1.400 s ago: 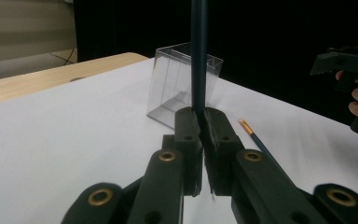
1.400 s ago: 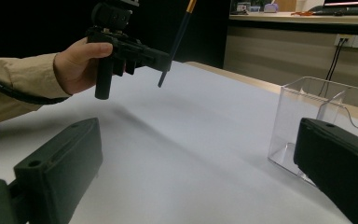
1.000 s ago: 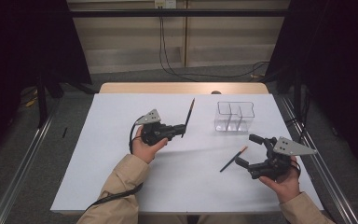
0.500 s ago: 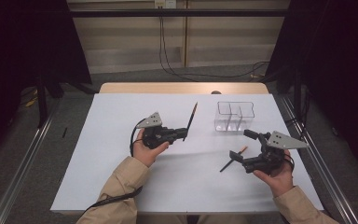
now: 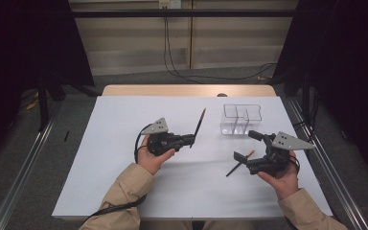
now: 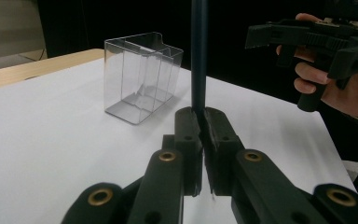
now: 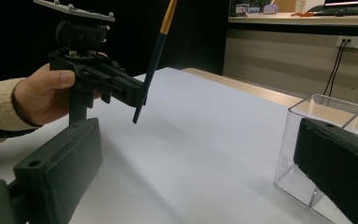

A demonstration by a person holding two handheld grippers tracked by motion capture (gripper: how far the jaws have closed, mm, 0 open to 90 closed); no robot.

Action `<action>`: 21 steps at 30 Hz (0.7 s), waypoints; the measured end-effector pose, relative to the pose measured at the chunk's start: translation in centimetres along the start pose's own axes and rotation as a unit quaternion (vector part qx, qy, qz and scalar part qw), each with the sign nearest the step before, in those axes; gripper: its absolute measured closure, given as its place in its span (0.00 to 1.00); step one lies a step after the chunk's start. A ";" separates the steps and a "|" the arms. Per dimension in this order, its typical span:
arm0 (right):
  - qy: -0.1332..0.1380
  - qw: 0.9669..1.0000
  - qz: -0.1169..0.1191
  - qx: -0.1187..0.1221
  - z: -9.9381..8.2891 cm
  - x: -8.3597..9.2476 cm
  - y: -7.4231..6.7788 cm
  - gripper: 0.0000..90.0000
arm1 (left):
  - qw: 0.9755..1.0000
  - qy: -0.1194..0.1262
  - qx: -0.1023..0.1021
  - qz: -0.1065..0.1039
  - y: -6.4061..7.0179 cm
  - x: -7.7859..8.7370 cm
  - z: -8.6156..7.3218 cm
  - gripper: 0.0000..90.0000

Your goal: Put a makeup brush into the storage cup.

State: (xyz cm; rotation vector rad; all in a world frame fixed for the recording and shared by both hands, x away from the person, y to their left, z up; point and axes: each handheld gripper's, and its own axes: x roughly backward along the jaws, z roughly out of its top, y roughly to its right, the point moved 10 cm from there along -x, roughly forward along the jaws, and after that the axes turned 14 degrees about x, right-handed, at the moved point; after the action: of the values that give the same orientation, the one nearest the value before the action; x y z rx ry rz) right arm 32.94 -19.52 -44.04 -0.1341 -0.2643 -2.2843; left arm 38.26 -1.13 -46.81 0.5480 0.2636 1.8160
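- My left tongs squeeze the dark pencil low down, so it stands up, ready for the clear box.
- My right tongs are wide apart over another pencil on the table, ready to grab.

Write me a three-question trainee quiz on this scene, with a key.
1. True or false: the left gripper is shut on a dark pencil that points upward.
2. What does the clear box hold? A) nothing B) one pencil C) two pencils
3. Where does the second pencil lie, and how do the jaws of the right gripper stand?

Key
1. True.
2. A.
3. On the white table, just at the right gripper, not in the box; the jaws stand wide open and grip nothing.
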 end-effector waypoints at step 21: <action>0.003 1.000 0.000 -0.020 0.7 -2.1 0.1 0.02 | 1.000 -0.013 -0.007 -0.003 0.3 -0.1 -0.7 0.94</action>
State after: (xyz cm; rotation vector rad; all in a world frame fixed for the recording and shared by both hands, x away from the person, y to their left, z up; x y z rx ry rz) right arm 34.41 -17.86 -43.73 -0.1475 -0.2162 -2.2903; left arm 37.67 -1.27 -47.33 0.5597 0.2357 1.8020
